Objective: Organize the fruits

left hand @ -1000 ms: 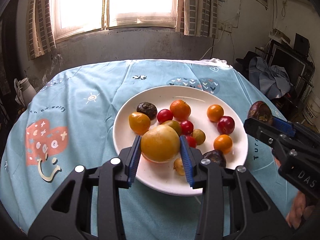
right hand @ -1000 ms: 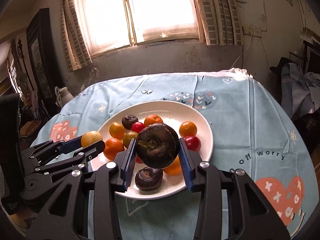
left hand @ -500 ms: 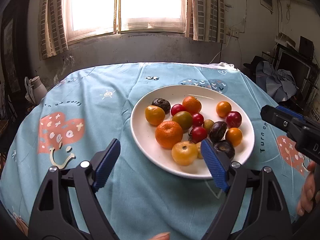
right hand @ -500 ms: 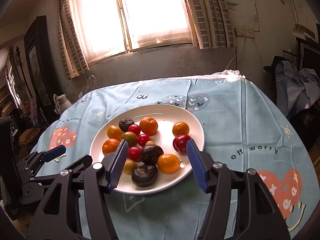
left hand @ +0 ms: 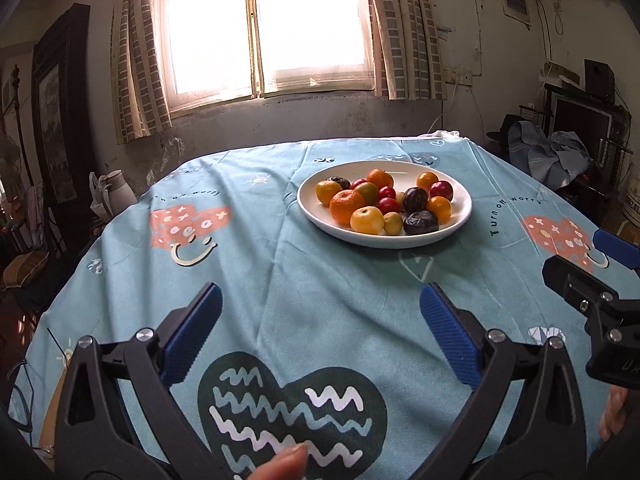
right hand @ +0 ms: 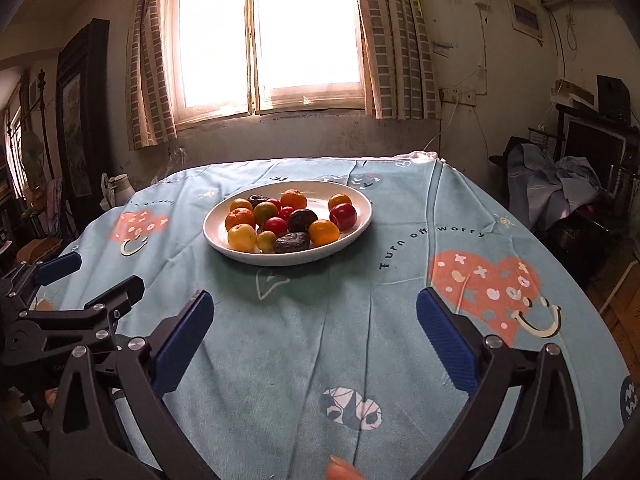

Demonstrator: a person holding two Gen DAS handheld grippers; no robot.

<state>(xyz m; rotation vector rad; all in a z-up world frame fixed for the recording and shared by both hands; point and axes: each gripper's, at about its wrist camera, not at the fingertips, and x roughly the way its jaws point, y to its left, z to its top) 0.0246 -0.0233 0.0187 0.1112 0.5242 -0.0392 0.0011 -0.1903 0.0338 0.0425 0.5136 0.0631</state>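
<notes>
A white plate (left hand: 460, 216) (right hand: 360, 220) holds several fruits: orange tangerines (left hand: 346, 206), a yellow fruit (left hand: 367, 220) (right hand: 241, 237), red plums (left hand: 441, 191) (right hand: 343, 216) and dark wrinkled fruits (left hand: 420, 222) (right hand: 291, 242). It stands on the far half of the blue patterned tablecloth (left hand: 304, 280). My left gripper (left hand: 320, 332) is open and empty, well back from the plate near the table's front. My right gripper (right hand: 312, 336) is also open and empty, likewise drawn back. The right gripper shows at the right edge of the left wrist view (left hand: 592, 276).
A window with checked curtains (left hand: 264, 28) is behind the table. A white jug (left hand: 114, 196) sits on the floor at the left. Clothes and a monitor (left hand: 560, 148) are at the right. A fingertip shows at the bottom edge (left hand: 286, 462).
Both grippers let go of their fruits onto the plate, opened wide and pulled back from the plate toward the table's near edge.
</notes>
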